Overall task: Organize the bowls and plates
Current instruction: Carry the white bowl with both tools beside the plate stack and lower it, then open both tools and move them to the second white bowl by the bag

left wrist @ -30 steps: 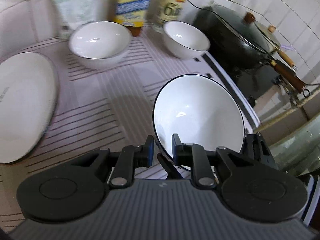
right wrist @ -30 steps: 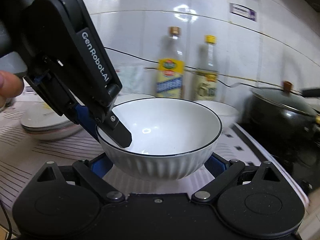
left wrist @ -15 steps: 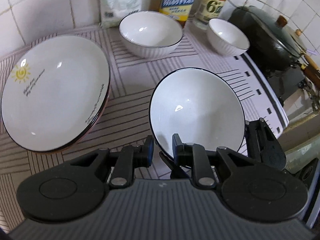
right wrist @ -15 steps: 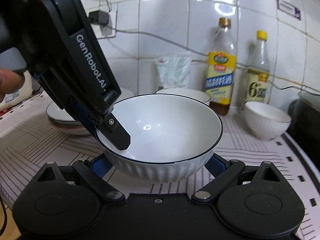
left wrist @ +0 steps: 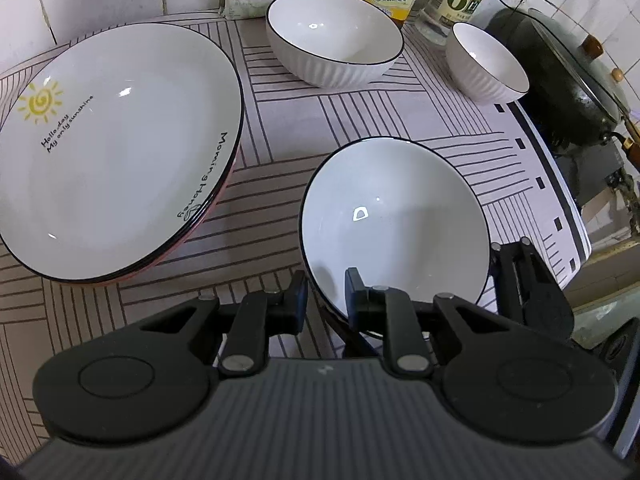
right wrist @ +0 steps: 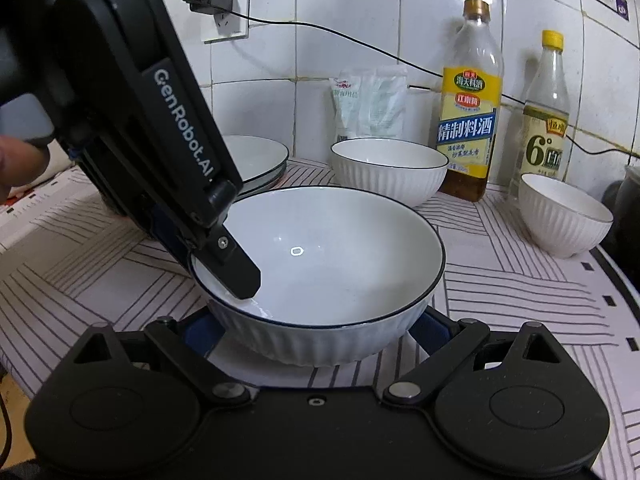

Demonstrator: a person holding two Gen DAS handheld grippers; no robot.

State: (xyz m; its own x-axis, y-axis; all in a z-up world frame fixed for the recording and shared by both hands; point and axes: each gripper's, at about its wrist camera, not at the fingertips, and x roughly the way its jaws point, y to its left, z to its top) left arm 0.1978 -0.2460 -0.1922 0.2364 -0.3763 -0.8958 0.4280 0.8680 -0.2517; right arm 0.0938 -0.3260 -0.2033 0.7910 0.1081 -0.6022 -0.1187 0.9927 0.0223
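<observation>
My left gripper [left wrist: 325,294] is shut on the rim of a white black-rimmed bowl [left wrist: 394,220], one finger inside and one outside. It shows from the side in the right wrist view [right wrist: 236,272]. My right gripper [right wrist: 316,328] cradles the same bowl [right wrist: 320,264], its fingers against the bowl's lower ribbed sides. The bowl hangs just above the striped cloth. A stack of white plates [left wrist: 112,148] lies to the left. A second large bowl [left wrist: 334,46] and a small bowl [left wrist: 486,62] stand at the back.
Two bottles [right wrist: 470,120] [right wrist: 546,120] and a white bag [right wrist: 370,104] stand against the tiled wall. A dark lidded wok [left wrist: 576,80] sits on the stove at the right. The counter edge drops off at the right [left wrist: 576,248].
Both grippers have carried the bowl left and toward the wall. The plate stack and back bowls now sit closer and larger in view; the wok has slid to the right edge.
</observation>
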